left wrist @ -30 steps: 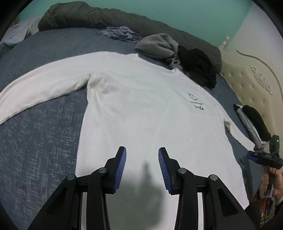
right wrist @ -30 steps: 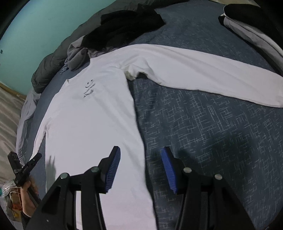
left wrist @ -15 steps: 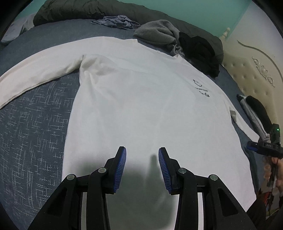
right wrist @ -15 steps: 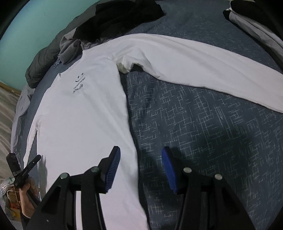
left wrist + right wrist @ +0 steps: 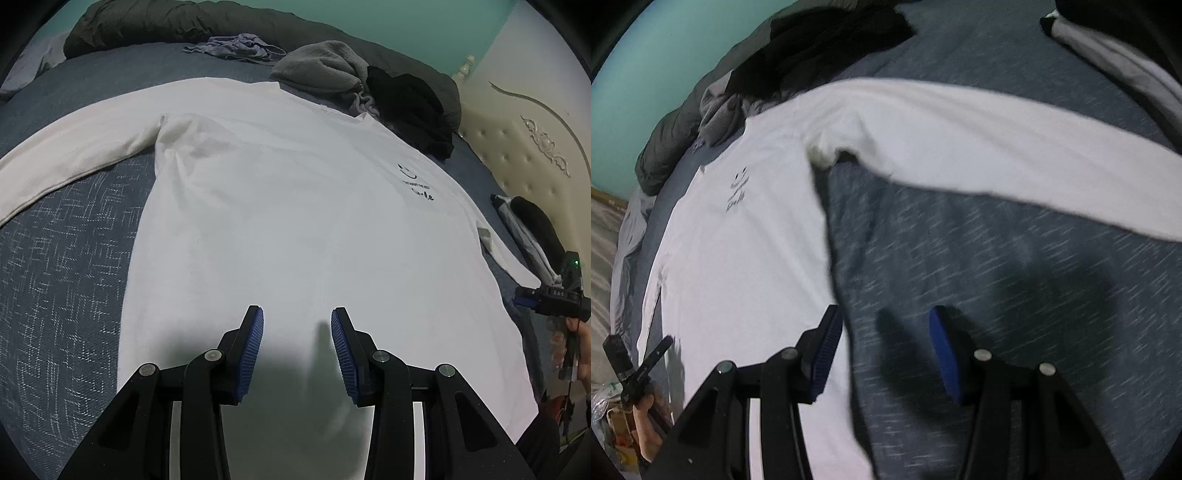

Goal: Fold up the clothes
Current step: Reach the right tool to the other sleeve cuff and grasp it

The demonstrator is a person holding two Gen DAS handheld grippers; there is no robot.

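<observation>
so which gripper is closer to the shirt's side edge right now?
Right. The right gripper straddles the white shirt at its side edge, one finger over cloth, one over the bedspread. The left gripper hovers mid-body.

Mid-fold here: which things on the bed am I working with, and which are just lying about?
In the job: white shirt, left gripper, right gripper.

Lying about: grey sweater, black garment, purple garment, dark duvet, folded clothes.
</observation>
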